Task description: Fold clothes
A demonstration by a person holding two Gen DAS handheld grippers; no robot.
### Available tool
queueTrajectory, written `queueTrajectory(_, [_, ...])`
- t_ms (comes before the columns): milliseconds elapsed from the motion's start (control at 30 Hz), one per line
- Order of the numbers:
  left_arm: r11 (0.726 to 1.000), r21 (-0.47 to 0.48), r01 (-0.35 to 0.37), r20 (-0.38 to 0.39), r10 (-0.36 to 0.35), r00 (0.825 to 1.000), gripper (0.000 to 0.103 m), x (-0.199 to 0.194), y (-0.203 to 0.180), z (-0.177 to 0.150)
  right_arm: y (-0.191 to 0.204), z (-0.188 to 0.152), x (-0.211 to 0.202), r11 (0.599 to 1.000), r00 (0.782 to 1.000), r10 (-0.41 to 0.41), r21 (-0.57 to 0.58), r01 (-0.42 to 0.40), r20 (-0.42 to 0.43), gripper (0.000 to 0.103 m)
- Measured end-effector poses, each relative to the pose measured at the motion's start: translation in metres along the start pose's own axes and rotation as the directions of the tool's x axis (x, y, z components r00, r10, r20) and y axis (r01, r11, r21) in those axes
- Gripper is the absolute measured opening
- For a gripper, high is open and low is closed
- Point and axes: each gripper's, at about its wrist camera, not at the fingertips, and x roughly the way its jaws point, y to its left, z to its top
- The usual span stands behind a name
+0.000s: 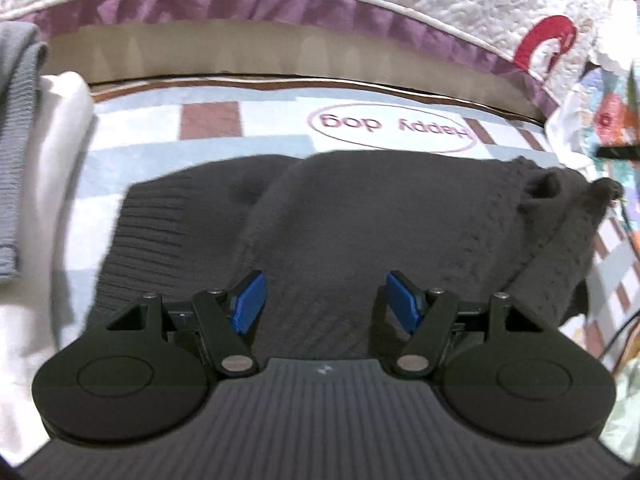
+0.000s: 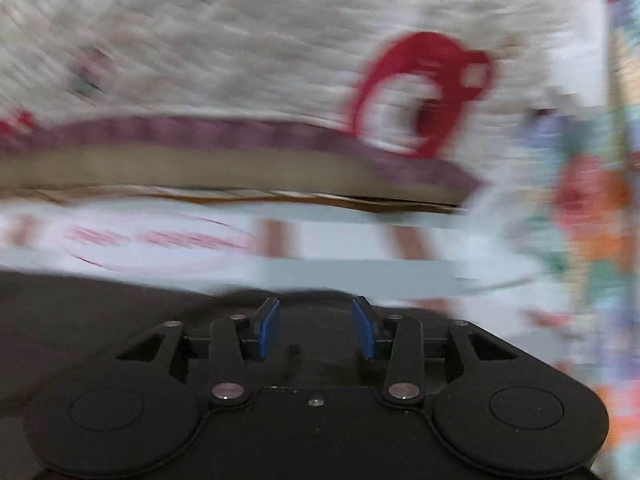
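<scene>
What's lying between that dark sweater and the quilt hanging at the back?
In the left wrist view, a checked mat printed "Happy dog" lies between the dark sweater and the quilt, then a tan strip.

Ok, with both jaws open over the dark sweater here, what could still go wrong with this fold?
1. The dark grey knitted sweater has a bunched, raised corner on its right side; left as it is, the fold may set uneven.
2. The left gripper and right gripper both stand open and hold nothing, so the loose top layer could slide back.
3. The right wrist view is heavily blurred, so a regrasp now could miss the edge.
</scene>
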Motion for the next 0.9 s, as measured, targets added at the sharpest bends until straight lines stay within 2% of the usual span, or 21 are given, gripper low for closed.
queueTrajectory(67, [0.999,0.032,0.012,-0.008,-0.012,1.000,0.068,0.002,-0.007,-0.002,0.020,0.002,0.009,0.993,0.993,0.115,0.001,-0.115,-0.019,0.055])
queueTrajectory(133, [0.998,0.064,0.024,-0.017,-0.023,1.000,0.073,0.003,-0.014,-0.005,0.044,-0.003,0.022,0.983,0.984,0.169,-0.056,-0.172,-0.065,0.055])
queueTrajectory(233, [0.995,0.093,0.028,-0.028,-0.026,0.999,0.080,0.007,-0.020,-0.008,0.074,-0.018,0.044,0.966,0.972,0.156,-0.181,-0.187,-0.174,0.055])
queueTrajectory(300, [0.994,0.108,0.022,-0.040,-0.018,0.999,0.084,0.011,-0.022,-0.009,0.080,-0.034,0.050,0.959,0.954,0.126,-0.214,-0.187,-0.271,0.055])
queueTrajectory(367, [0.992,0.123,0.003,-0.051,0.003,0.999,0.089,0.015,-0.023,-0.009,0.079,-0.050,0.048,0.963,0.922,0.077,-0.212,-0.168,-0.379,0.055])
queueTrajectory(467, [0.990,0.133,-0.039,-0.042,0.045,0.998,0.089,0.016,-0.021,-0.007,0.077,-0.071,0.036,0.959,0.877,0.075,-0.208,-0.194,-0.474,0.056])
queueTrajectory(533, [0.991,0.122,-0.052,-0.036,0.057,0.998,0.089,0.015,-0.019,-0.005,0.070,-0.083,0.033,0.968,0.866,0.064,-0.181,-0.175,-0.496,0.056])
queueTrajectory(600, [0.995,0.091,-0.039,-0.031,0.042,0.999,0.089,0.013,-0.014,-0.005,0.064,-0.093,0.026,0.976,0.878,0.076,-0.144,-0.162,-0.472,0.056])
queueTrajectory(633, [0.995,0.087,-0.041,-0.031,0.044,0.999,0.089,0.012,-0.013,-0.006,0.063,-0.098,0.024,0.979,0.875,0.081,-0.127,-0.160,-0.478,0.056])
queueTrajectory(767, [0.993,0.108,-0.047,-0.036,0.052,0.998,0.089,0.012,-0.016,-0.008,0.070,-0.129,0.027,0.971,0.828,0.055,-0.164,-0.175,-0.557,0.055])
queueTrajectory(800, [0.993,0.114,-0.041,-0.041,0.046,0.998,0.089,0.012,-0.017,-0.009,0.068,-0.130,0.020,0.975,0.845,0.071,-0.142,-0.171,-0.530,0.055])
queueTrajectory(867, [0.990,0.143,-0.001,-0.072,0.012,0.997,0.087,0.012,-0.021,-0.011,0.063,-0.127,0.003,0.984,0.891,0.116,-0.072,-0.163,-0.439,0.056])
queueTrajectory(900, [0.987,0.157,0.030,-0.088,-0.016,0.996,0.087,0.010,-0.024,-0.012,0.056,-0.124,-0.005,0.985,0.902,0.157,-0.002,-0.173,-0.403,0.056])
